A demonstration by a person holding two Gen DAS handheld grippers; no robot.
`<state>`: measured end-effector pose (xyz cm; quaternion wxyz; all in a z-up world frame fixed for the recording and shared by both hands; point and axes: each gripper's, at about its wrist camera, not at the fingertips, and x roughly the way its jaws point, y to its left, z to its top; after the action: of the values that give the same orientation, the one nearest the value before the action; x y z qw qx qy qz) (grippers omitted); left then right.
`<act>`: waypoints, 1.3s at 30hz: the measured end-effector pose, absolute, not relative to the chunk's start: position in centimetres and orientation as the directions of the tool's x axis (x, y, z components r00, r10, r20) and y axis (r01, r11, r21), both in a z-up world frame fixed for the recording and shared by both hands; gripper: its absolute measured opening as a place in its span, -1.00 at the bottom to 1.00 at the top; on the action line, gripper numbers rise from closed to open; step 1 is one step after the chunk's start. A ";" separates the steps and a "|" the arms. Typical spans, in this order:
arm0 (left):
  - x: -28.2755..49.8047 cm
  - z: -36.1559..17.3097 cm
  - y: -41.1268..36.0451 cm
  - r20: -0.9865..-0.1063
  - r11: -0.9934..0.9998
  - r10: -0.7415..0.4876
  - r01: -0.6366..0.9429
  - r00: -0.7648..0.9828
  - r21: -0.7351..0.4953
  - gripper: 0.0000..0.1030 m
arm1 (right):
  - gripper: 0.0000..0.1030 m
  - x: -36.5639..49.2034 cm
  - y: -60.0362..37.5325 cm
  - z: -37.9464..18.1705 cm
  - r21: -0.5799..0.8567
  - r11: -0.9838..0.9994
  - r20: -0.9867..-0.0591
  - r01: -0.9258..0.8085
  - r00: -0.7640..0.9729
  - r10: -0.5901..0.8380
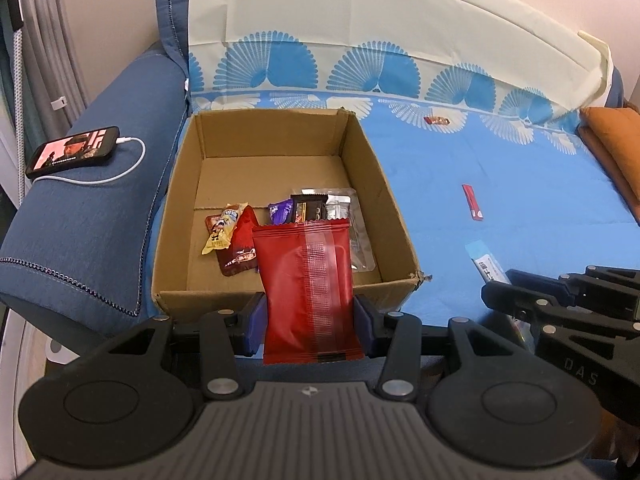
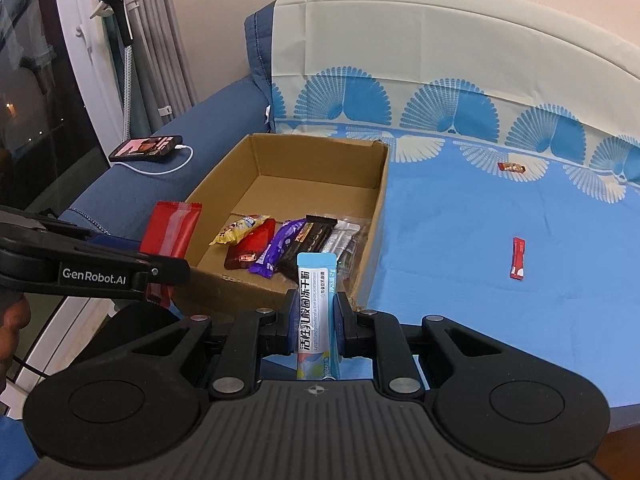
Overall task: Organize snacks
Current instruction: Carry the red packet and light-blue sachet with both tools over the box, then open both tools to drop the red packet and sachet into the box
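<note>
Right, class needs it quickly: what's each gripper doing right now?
Left gripper: closed on the red snack packet.
Right gripper: closed on the light-blue powder sachet.

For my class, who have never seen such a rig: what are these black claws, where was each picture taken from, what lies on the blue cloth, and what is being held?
No robot: a person holds two hand-held grippers, each with a camera looking along its fingers. One picture is from the left, one from the right. The left gripper clamps a red snack pouch; the right gripper clamps a light-blue sachet. A cardboard box on the blue cloth already holds several snacks. A red stick packet and a small wrapped candy lie loose on the cloth.
</note>
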<state>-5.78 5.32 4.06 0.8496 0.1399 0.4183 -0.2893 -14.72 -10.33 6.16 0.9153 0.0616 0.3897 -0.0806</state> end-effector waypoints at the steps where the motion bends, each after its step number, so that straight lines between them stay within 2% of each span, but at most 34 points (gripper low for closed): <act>1: -5.7 4.0 5.3 -0.791 0.795 -0.375 0.607 0.483 -0.006 -0.02 | -0.62 -14.6 -10.4 6.2 0.049 0.980 -0.724 0.195 0.682 -0.100; 20: -0.8 3.7 5.1 -0.806 0.824 -0.352 0.566 0.476 -0.025 -0.01 | -0.62 -9.4 -10.5 6.1 0.051 0.985 -0.730 0.168 0.679 -0.078; 39: 8.0 1.4 1.8 -0.826 0.835 -0.304 0.550 0.475 0.009 -0.01 | -0.62 0.1 -12.7 2.7 0.086 0.982 -0.749 0.169 0.661 -0.048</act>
<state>7.99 1.83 1.44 0.8475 0.1378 0.4465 -0.2518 0.05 -12.71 2.67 0.9082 0.0742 0.4076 -0.0597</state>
